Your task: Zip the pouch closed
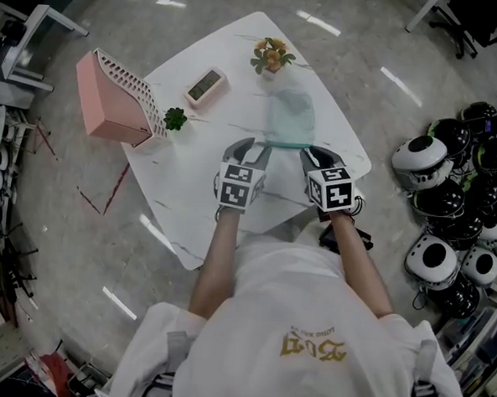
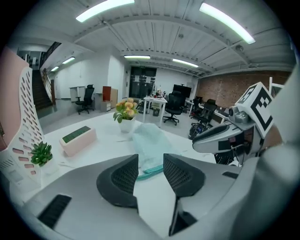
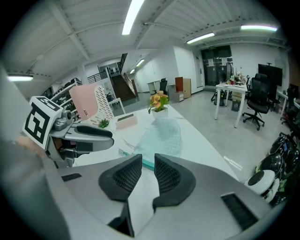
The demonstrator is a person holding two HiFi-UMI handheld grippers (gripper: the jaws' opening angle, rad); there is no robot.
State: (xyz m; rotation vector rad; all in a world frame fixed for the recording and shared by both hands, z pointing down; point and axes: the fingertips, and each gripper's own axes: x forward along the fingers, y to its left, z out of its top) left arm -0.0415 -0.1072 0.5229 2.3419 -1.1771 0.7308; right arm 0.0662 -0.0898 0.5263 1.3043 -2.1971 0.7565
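The pouch [image 1: 289, 118], pale teal and see-through, lies flat on the white table [image 1: 200, 200], right of centre. Its teal zipper band [image 1: 285, 144] forms the end nearest the person and runs left to right. The long axis runs from that band away toward the flower pot [image 1: 272, 57].

The left gripper [image 1: 250, 148] is at the band's left end and the right gripper [image 1: 312, 154] at its right end.
- Left gripper: jaws wide apart, nothing between the pads; the band shows beyond the gap.
- Right gripper: jaws apart by a narrower gap, nothing clamped; neither pad touches the pouch.

Clearance:
- The table's right edge runs near the pouch's right side.
- Bare tabletop lies left of the left gripper and between the pouch and the pink box [image 1: 207, 86].
- A small green plant [image 1: 175, 118] and a pink perforated rack [image 1: 112, 97] stand at the left edge, well apart from the pouch.

View differences:
- Only the head view shows the table's full outline and the helmets [image 1: 449, 206] crowding the floor to the right.
- Each gripper view shows the other gripper from the side, plus office chairs [image 2: 174, 107] beyond the table.
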